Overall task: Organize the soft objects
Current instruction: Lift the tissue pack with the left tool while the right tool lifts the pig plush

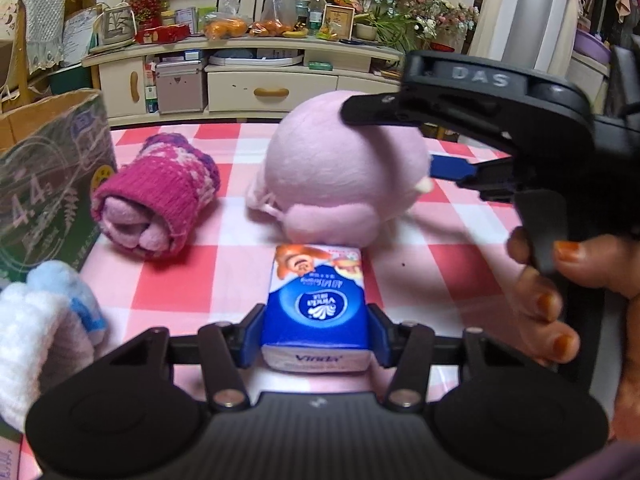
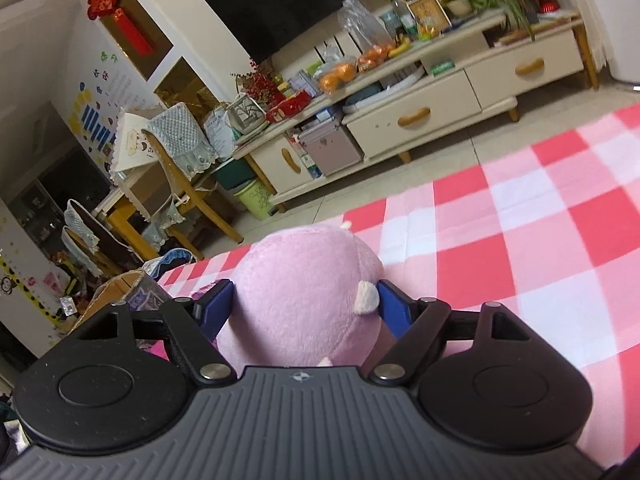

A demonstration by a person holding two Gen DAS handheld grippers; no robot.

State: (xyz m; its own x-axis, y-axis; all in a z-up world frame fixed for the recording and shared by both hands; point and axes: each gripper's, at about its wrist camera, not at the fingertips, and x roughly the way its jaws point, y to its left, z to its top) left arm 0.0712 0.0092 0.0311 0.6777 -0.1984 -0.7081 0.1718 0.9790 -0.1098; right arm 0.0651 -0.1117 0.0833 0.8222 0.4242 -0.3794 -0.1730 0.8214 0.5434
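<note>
Left of the Vinda tissue pack lies a rolled magenta knit sock. The left gripper clamps its jaws on the pack's long sides, its length running straight ahead. Just beyond, the right gripper closes its jaws around the pink plush toy on the desk.

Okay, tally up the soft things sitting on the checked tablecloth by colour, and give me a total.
Pink: 1, the plush toy between the right gripper pads.
Magenta and purple: 1, the rolled knit item.
Blue: 1, the tissue pack in the left gripper.
White and light blue: 1, the fuzzy item, partly out of frame.
Total: 4
</note>
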